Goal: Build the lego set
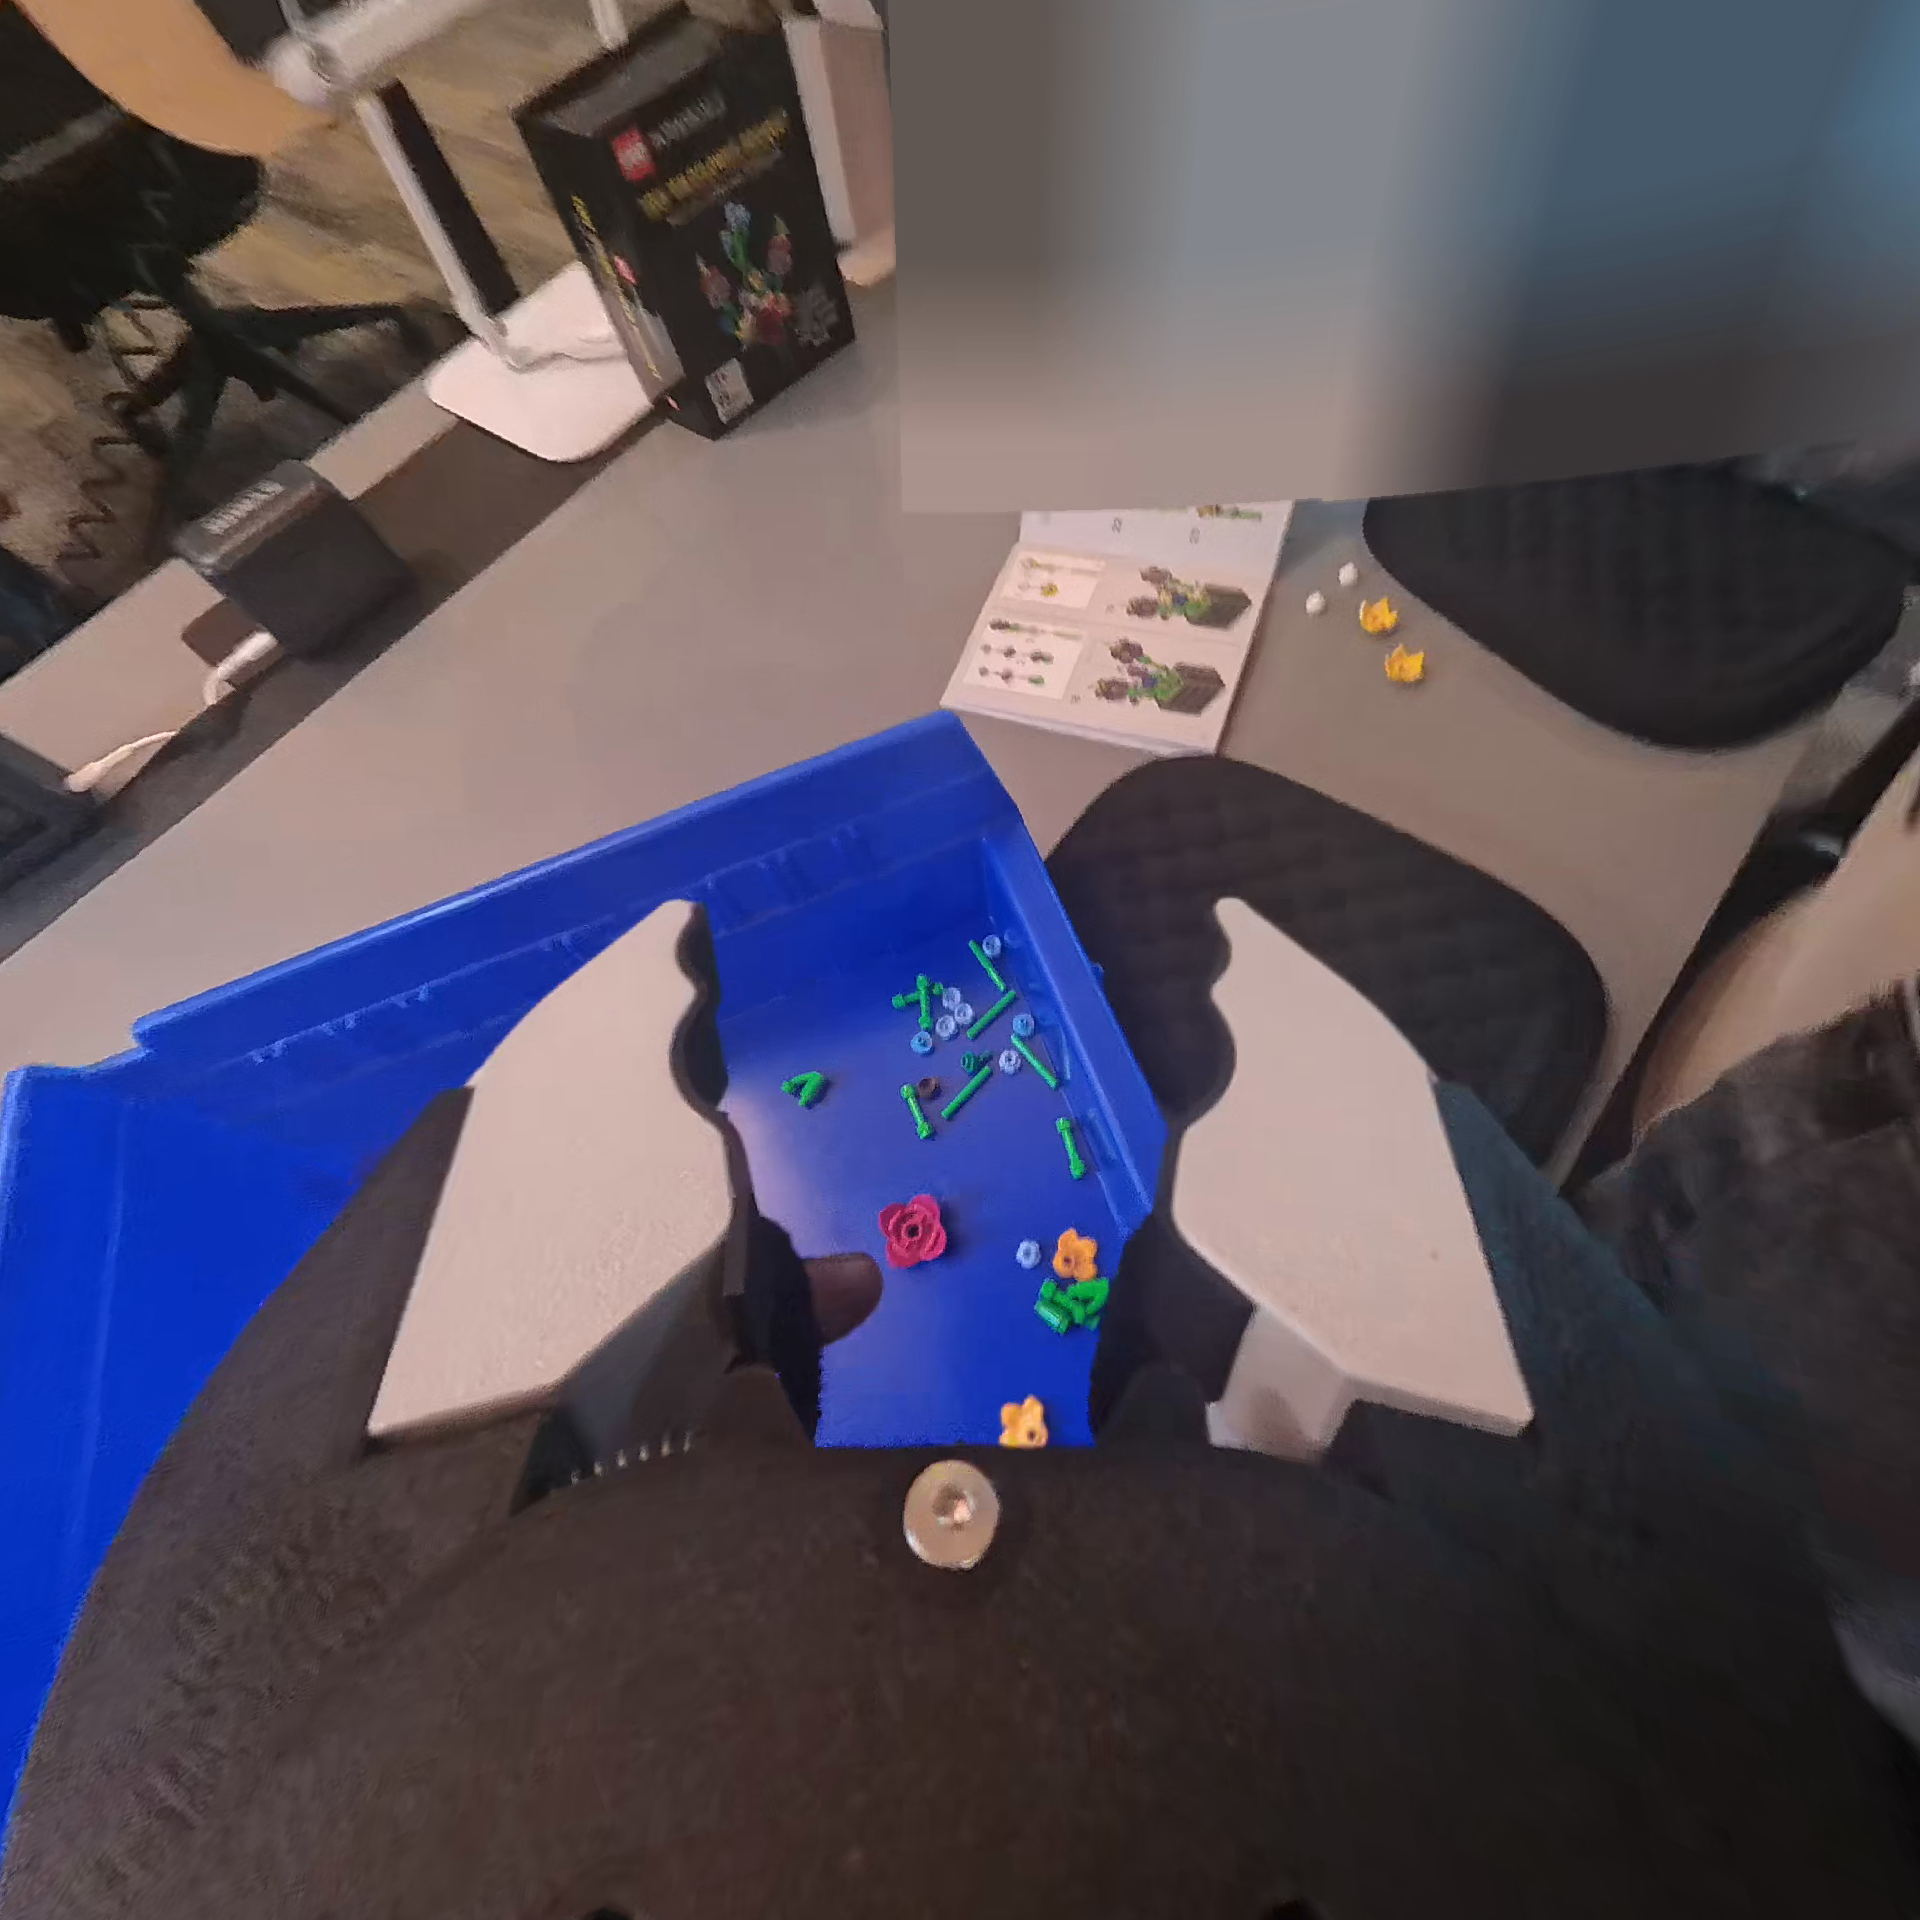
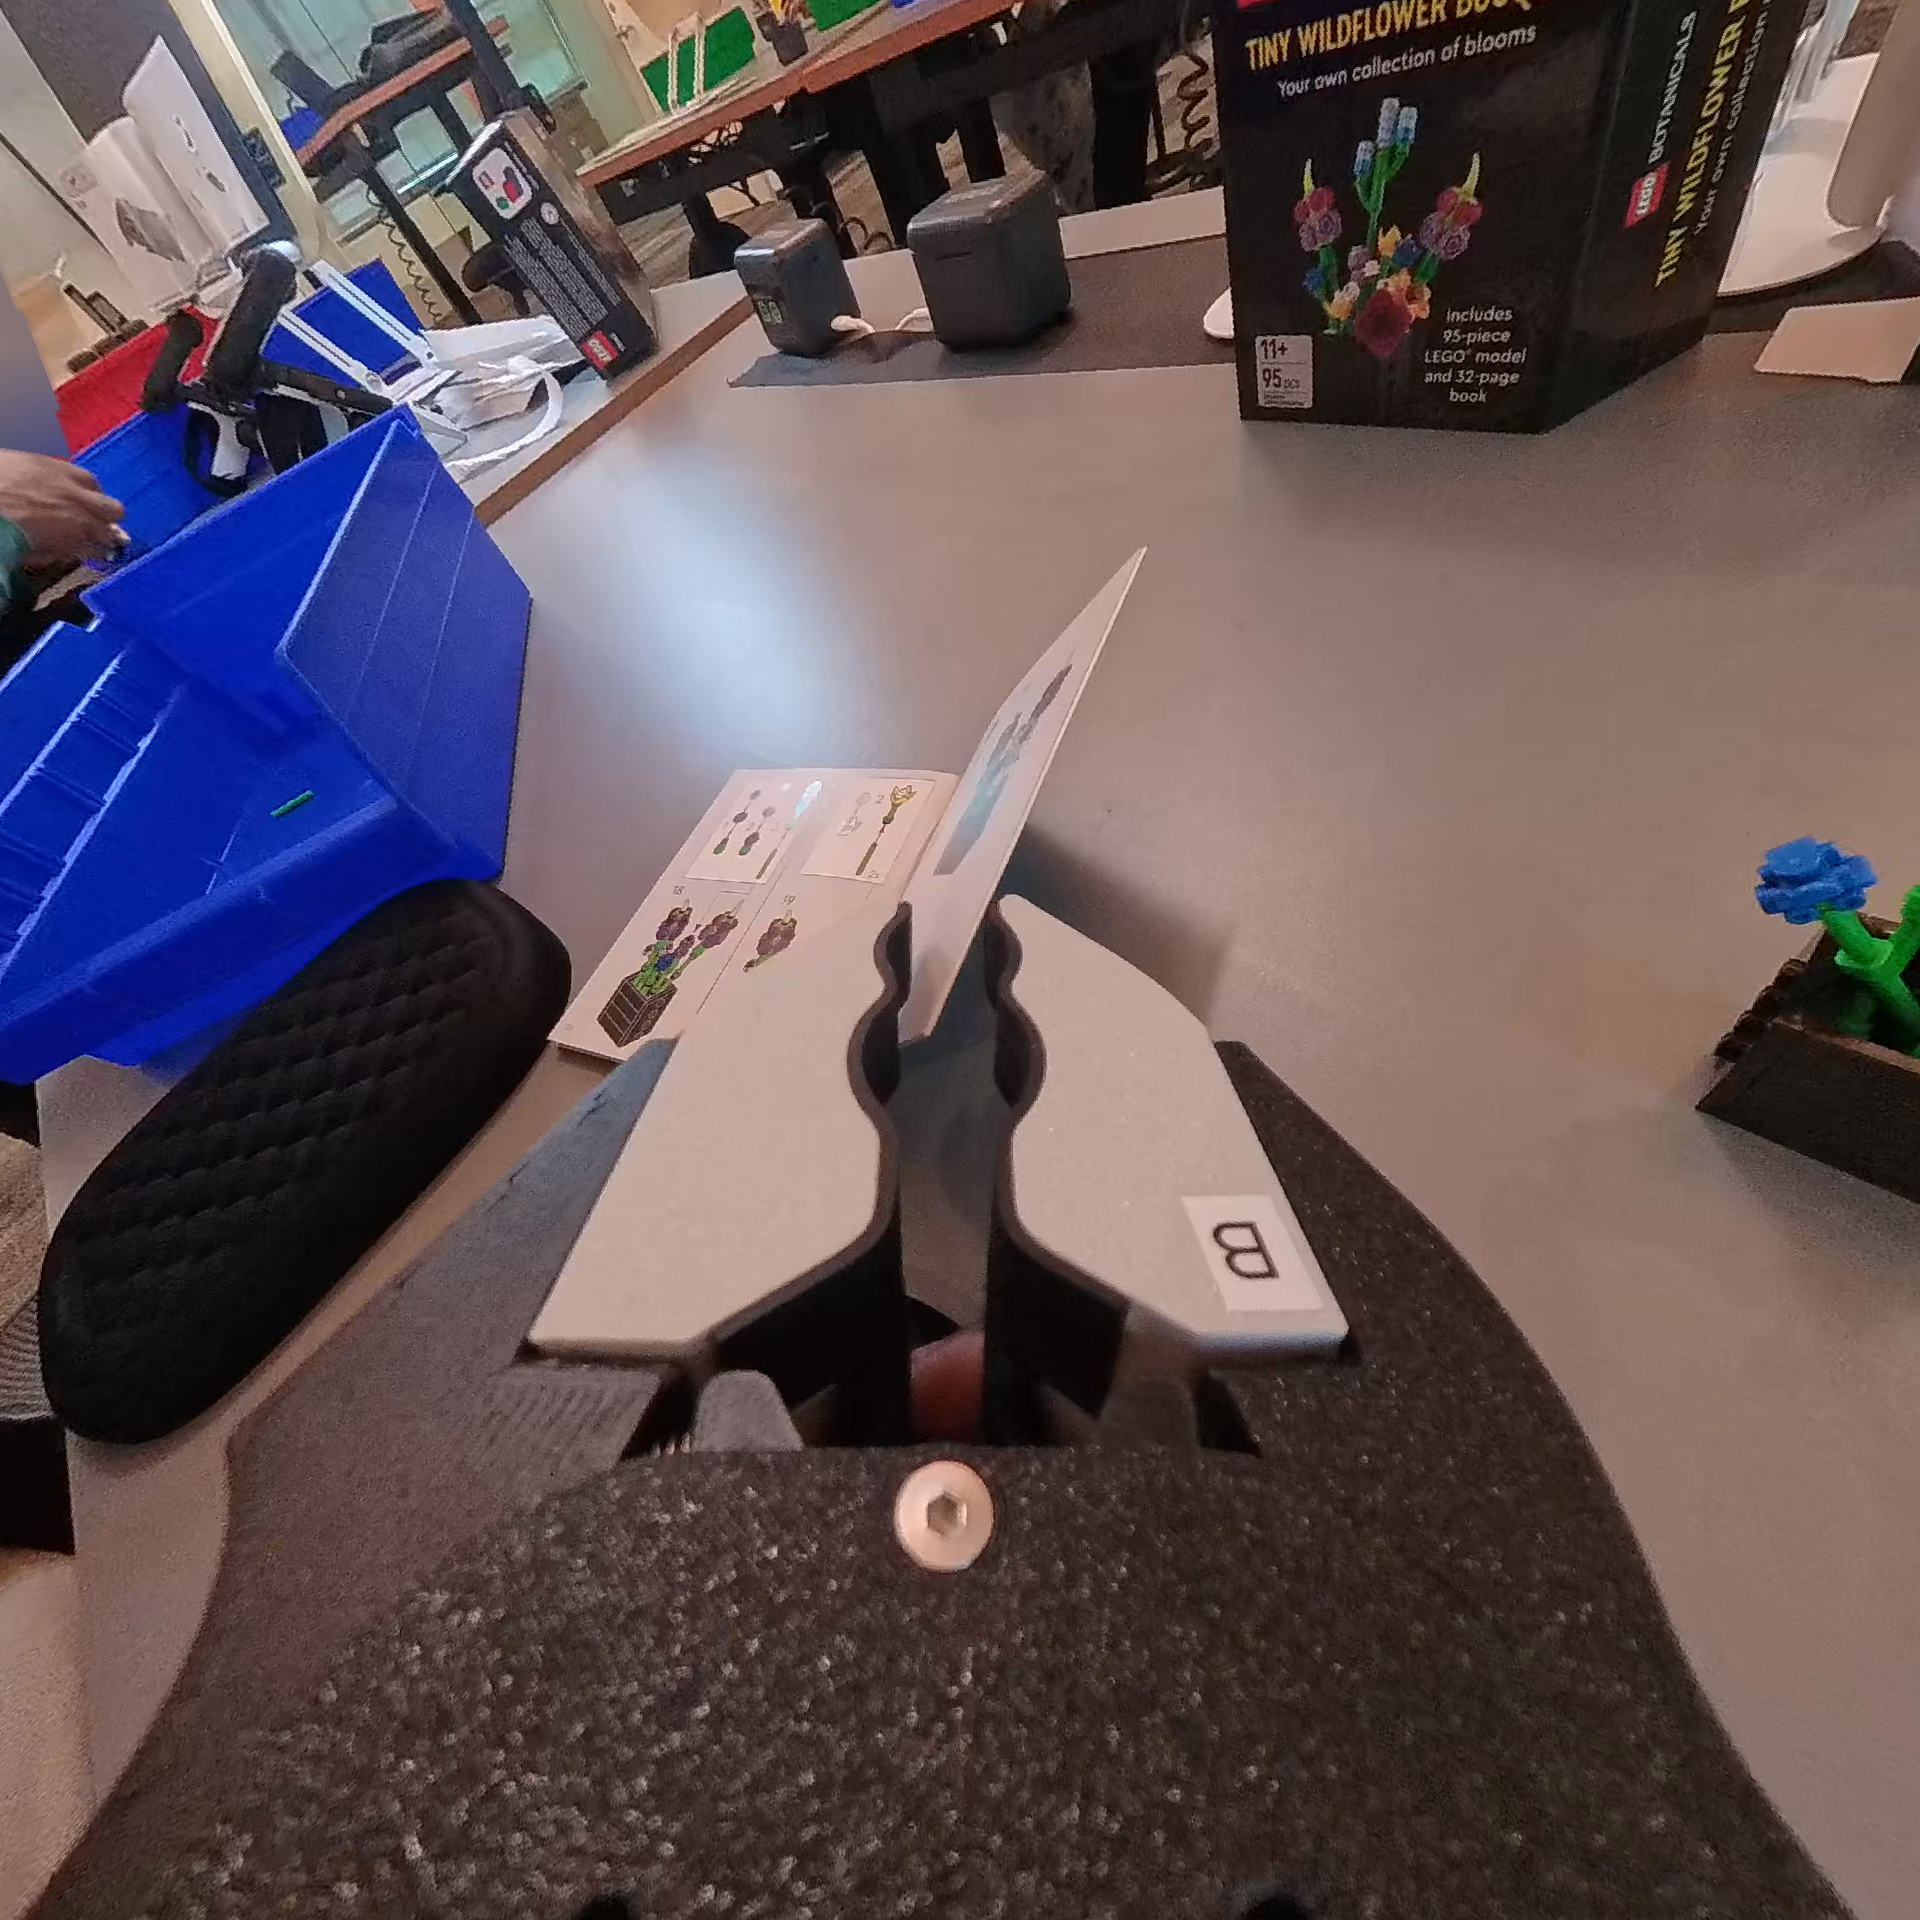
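On the desk [image 2: 1351, 727]: right gripper [image 2: 948, 940], fingers pinching a booklet page [image 2: 1023, 769]; left gripper [image 1: 961, 914], fingers spread wide above blue bin [image 1: 312, 1091].

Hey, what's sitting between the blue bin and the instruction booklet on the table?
A black mesh cushion. In the right wrist view it lies partly under the blue bin, reaching toward the instruction booklet.
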